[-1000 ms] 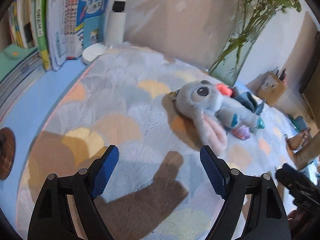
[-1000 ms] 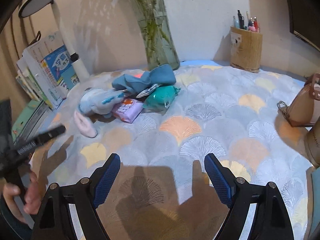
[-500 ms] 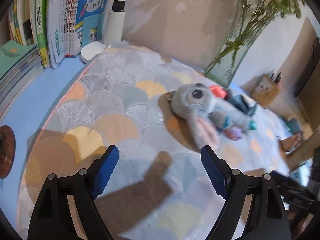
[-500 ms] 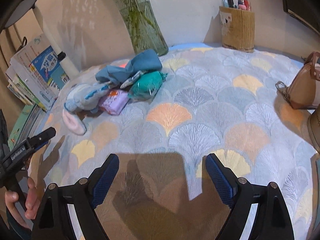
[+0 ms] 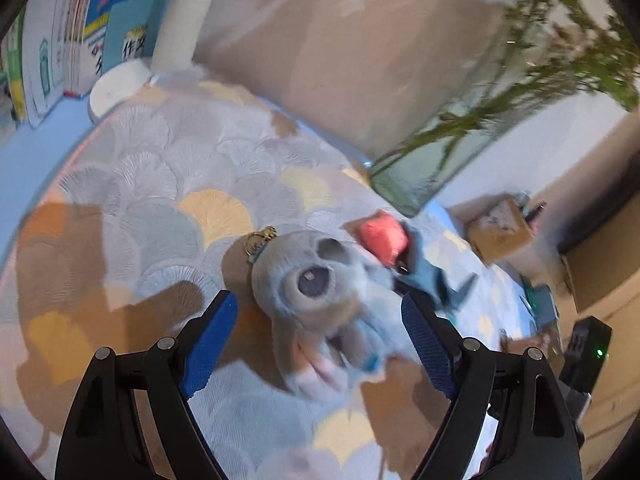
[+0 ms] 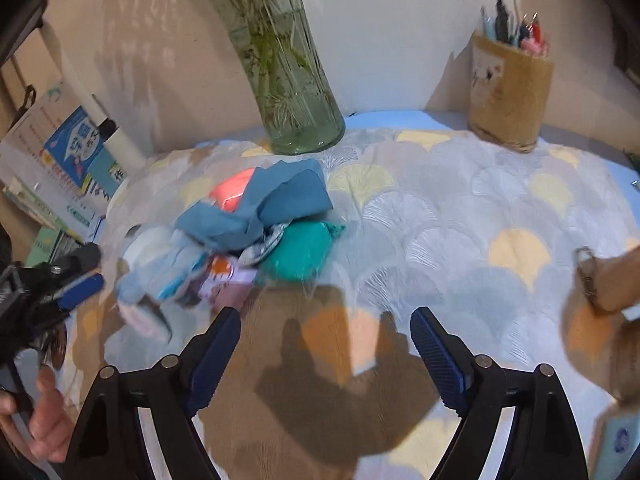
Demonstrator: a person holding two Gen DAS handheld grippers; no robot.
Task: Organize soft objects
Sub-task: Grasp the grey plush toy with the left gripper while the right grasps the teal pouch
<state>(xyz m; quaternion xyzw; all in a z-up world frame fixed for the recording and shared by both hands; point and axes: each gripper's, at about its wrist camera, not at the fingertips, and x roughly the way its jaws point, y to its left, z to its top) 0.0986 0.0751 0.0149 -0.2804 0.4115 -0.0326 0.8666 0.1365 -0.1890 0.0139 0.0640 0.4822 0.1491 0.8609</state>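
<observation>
Barely begun, by the look of it: soft things lie heaped together on the patterned mat, near the vase. Nothing sorted yet. Left gripper released, jaws straddling the plush without pressing it. Right gripper closing on nothing, short of the heap: blue cloth, teal pouch, red piece. On the books at far left, Chinese print, too blurred to read.

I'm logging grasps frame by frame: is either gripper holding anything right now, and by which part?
Nothing is held. The left gripper frames the grey plush toy without pressing it; the right gripper, jaws closing, has only the tablecloth between them.
</observation>
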